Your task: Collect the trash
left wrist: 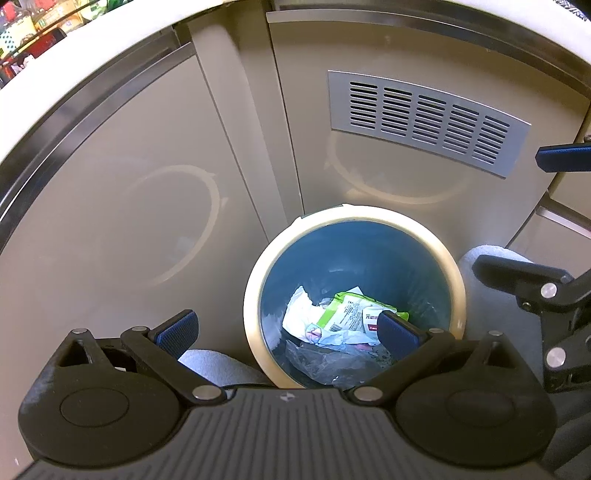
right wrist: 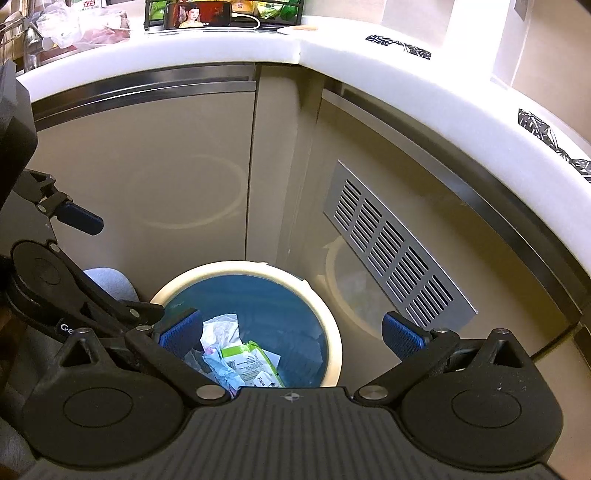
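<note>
While both tools hang above the bin with nothing between their pads, the drop step looks finished or just about to give way to another fetch. Low in the centre of the left wrist view, the left hand-held gripper [left wrist: 288, 330] stands with its jaws spread wide and empty, and the right hand-held gripper [right wrist: 291, 338] shows the same wide, empty spread in its own view. Below them sits the trash bin [left wrist: 456, 280], round, cream-rimmed and lined in blue, tucked against the beige cabinet doors [left wrist: 110, 221] near a metal vent grille [left wrist: 428, 122]. Inside it lie the collected scraps: a green wrapper [left wrist: 347, 308], crumpled white paper [left wrist: 301, 314] and a clear plastic bag [left wrist: 321, 360], all heaped at the bottom.

Along the top of the right wrist view runs the white worktop [right wrist: 221, 55], and at its upper left a heap of plastic bags [right wrist: 74, 26] rests beside a phone [right wrist: 197, 14]. By my judgement, the next move calls for lifting away from the bin and seeking further rubbish, possibly up there; whether those bags count as trash cannot be told.
</note>
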Tool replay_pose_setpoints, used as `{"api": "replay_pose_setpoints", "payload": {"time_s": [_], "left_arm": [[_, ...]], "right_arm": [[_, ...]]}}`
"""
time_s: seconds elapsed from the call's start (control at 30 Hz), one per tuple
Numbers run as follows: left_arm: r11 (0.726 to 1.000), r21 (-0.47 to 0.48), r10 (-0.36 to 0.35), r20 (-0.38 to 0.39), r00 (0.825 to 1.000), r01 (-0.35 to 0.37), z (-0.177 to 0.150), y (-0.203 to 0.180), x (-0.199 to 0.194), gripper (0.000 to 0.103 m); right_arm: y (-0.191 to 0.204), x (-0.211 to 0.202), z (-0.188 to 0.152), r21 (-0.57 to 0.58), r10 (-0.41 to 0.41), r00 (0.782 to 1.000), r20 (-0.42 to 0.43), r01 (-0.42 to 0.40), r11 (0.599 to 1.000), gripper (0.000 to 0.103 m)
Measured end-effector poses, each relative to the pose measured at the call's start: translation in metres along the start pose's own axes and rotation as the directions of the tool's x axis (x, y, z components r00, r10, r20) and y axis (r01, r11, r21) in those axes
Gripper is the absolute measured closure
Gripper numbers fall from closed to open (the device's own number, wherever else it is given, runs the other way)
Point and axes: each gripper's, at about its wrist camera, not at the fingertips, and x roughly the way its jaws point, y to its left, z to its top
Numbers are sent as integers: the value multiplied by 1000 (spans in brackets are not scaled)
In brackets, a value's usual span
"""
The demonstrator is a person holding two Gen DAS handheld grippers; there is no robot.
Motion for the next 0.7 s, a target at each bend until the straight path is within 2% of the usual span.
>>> {"api": "replay_pose_setpoints", "payload": {"time_s": [0.5, 0.7], "left_arm": [[999, -38, -4, 3, 1000, 4, 3, 5, -8, 0], [994, -105, -9, 14, 1000, 10, 11, 14, -17, 0]], "right_arm": [[-7, -9, -4, 34, 17, 999, 34, -18, 999, 0], [-24, -30, 0, 67, 36, 992, 119, -45, 997, 0]]}}
